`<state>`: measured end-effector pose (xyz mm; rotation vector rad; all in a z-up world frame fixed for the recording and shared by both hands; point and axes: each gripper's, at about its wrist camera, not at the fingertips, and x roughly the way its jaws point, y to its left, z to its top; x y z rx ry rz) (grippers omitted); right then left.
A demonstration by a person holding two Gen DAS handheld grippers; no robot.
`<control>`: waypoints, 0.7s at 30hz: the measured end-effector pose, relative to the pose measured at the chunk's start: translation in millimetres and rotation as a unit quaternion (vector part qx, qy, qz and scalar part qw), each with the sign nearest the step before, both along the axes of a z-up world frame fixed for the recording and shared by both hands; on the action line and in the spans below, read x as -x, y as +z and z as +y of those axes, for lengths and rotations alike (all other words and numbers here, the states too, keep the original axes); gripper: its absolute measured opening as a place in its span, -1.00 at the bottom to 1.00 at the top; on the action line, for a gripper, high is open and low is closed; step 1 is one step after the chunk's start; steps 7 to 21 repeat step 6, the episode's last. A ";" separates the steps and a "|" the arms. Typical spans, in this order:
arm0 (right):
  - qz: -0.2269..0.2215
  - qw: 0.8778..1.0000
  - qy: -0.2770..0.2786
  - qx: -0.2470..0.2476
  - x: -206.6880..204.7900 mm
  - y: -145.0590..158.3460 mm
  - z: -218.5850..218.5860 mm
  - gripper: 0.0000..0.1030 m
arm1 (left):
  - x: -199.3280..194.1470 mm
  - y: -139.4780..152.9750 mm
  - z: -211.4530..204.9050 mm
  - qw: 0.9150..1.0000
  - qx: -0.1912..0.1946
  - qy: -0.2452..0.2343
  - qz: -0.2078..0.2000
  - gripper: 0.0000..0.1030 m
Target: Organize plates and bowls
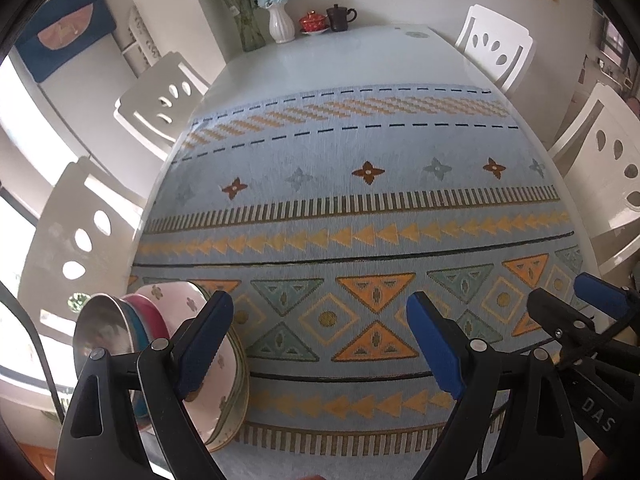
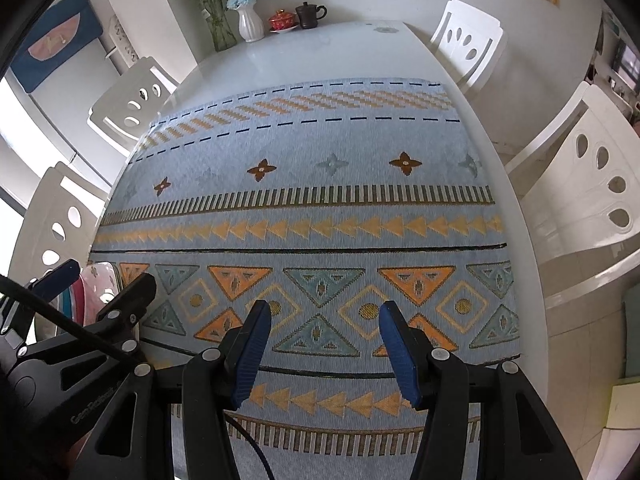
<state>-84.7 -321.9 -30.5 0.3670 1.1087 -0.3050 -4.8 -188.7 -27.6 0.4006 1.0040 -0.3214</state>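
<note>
- A stack of bowls and plates (image 1: 188, 344) is seen at the near left edge of the table (image 1: 340, 60), on the patterned cloth (image 1: 360, 208).
- The left tool (image 1: 320, 344) is held wide and empty; the right tool (image 2: 322, 350) is held narrower, also empty.
- The ware is judged rigid, slippery and breakable; a grip on the rim is advised.
- The stack is partly hidden by a left tool finger (image 1: 204, 344); the piece count cannot be made out.

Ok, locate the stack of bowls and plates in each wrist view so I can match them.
Left wrist: stack of bowls and plates at lower left, behind the left gripper's left finger.
Right wrist: far left edge.
Shared landmark: white vase at the table's far end.
</note>
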 end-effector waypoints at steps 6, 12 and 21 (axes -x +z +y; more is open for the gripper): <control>0.008 1.000 0.003 0.005 2.0 -6.6 -1.9 0.06 | -2.7 -12.2 5.0 1.000 0.018 0.020 0.013 0.71; 0.008 1.000 0.003 0.005 2.0 -6.6 -1.9 0.06 | -2.7 -12.2 5.0 1.000 0.018 0.020 0.013 0.71; 0.008 1.000 0.003 0.005 2.0 -6.6 -1.9 0.06 | -2.7 -12.2 5.0 1.000 0.018 0.020 0.013 0.71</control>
